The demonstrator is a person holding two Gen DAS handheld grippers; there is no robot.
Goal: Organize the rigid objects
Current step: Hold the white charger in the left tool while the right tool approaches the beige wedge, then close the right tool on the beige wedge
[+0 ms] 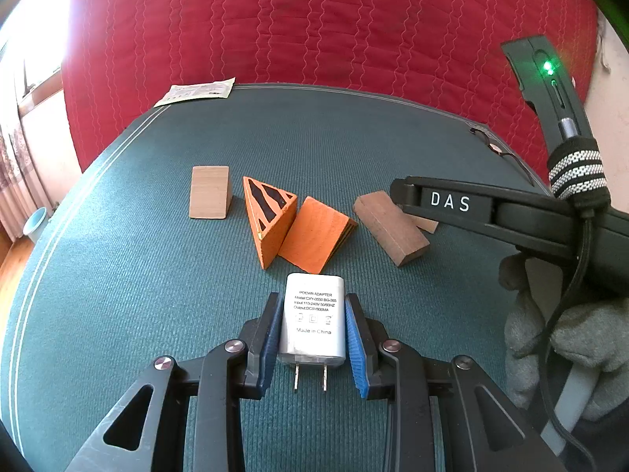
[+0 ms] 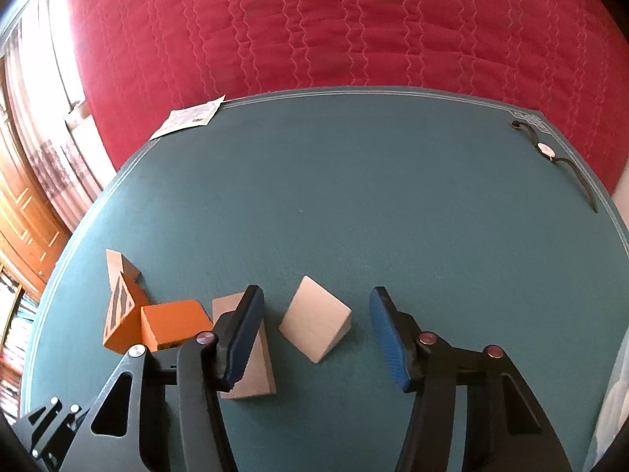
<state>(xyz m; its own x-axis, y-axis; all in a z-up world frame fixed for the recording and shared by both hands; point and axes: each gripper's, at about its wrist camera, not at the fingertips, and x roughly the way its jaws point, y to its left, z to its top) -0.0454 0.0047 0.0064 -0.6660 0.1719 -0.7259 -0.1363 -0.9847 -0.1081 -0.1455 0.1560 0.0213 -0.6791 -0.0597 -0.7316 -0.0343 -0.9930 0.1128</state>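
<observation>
My left gripper (image 1: 313,305) is shut on a white power adapter (image 1: 314,316), prongs pointing back toward the camera, just above the teal mat (image 1: 118,275). Ahead of it lie a tan wedge block (image 1: 209,192), a striped orange triangle (image 1: 268,216), a plain orange wedge (image 1: 316,234) and a dark brown block (image 1: 389,228). My right gripper (image 2: 316,295) is open, its fingers on either side of a pale wooden wedge (image 2: 314,324). A brown block (image 2: 251,377) lies under its left finger. The orange blocks (image 2: 173,324) sit to the left.
A paper leaflet (image 1: 196,91) lies at the mat's far left edge, and a wristwatch (image 2: 550,153) at its far right corner. A red quilted bed (image 2: 334,27) lies beyond. The right gripper's body (image 1: 491,204) and a gloved hand (image 1: 558,338) fill the left view's right side.
</observation>
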